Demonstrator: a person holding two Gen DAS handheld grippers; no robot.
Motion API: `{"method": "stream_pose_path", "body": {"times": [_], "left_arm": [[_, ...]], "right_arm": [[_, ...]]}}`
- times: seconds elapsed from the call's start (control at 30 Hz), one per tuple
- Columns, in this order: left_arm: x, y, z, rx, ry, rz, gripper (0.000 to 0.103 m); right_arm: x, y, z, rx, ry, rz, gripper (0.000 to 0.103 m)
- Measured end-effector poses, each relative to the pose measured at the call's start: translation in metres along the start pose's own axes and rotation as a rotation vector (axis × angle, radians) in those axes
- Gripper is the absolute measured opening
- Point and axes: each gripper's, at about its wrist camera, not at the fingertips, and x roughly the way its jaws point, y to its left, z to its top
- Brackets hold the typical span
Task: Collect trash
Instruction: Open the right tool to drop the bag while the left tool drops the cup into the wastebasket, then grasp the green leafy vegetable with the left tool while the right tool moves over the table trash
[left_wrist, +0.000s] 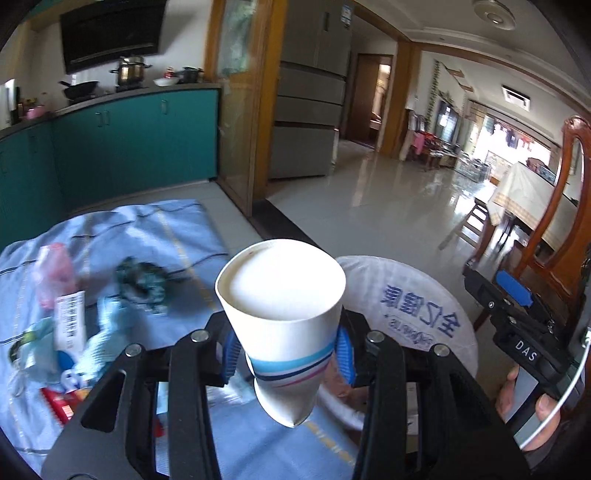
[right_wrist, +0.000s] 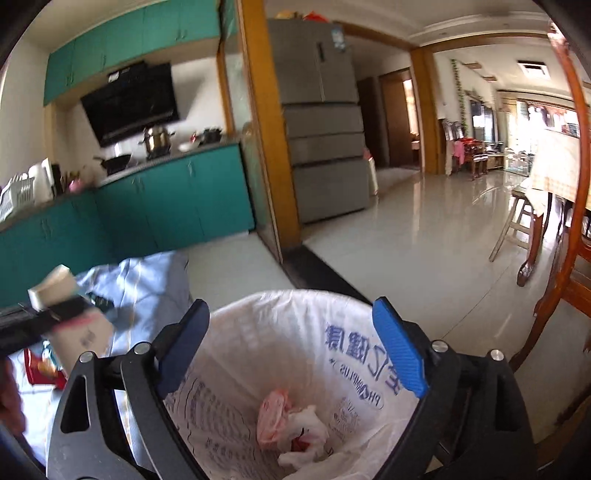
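Cup (left_wrist: 280, 317) clamped low in left fingers (left_wrist: 231, 354) just beside bin (left_wrist: 454, 295), right gripper (right_wrist: 291, 347) apart & empty over it; needed carrying past rim before release.

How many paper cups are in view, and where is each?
1. The paper cup is held upright in the left gripper, beside the lined trash bin. Others may be hidden among the blurred litter on the blue cloth.

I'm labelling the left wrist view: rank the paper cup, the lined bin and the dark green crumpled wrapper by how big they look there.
1. paper cup, inflated by nearness
2. lined bin, partly hidden, so unsure against the cup
3. dark green crumpled wrapper
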Motion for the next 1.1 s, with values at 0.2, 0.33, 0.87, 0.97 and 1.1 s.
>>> {"method": "stream_pose_path", "body": {"times": [0.2, 0.33, 0.87, 0.97, 1.1], "left_arm": [[0.044, -0.036, -0.007, 0.006, 0.065, -0.137, 0.066], [0.036, -0.029, -0.01, -0.01, 0.038, -0.108, 0.071], [-0.089, 0.166, -0.051, -0.271, -0.064, 0.48, 0.08], [-0.1, 0.192, -0.059, -0.334, -0.05, 0.513, 0.082], [-0.108, 0.208, -0.067, -0.342, -0.033, 0.514, 0.086]], "right_arm": [[0.0, -0.006, -0.001, 0.003, 0.001, -0.008, 0.089], [0.008, -0.003, -0.004, -0.011, 0.032, 0.004, 0.09], [0.048, 0.169, -0.018, -0.31, 0.198, 0.364, 0.09], [0.054, 0.215, -0.034, -0.426, 0.237, 0.387, 0.09], [0.055, 0.251, -0.052, -0.54, 0.278, 0.388, 0.09]]}}
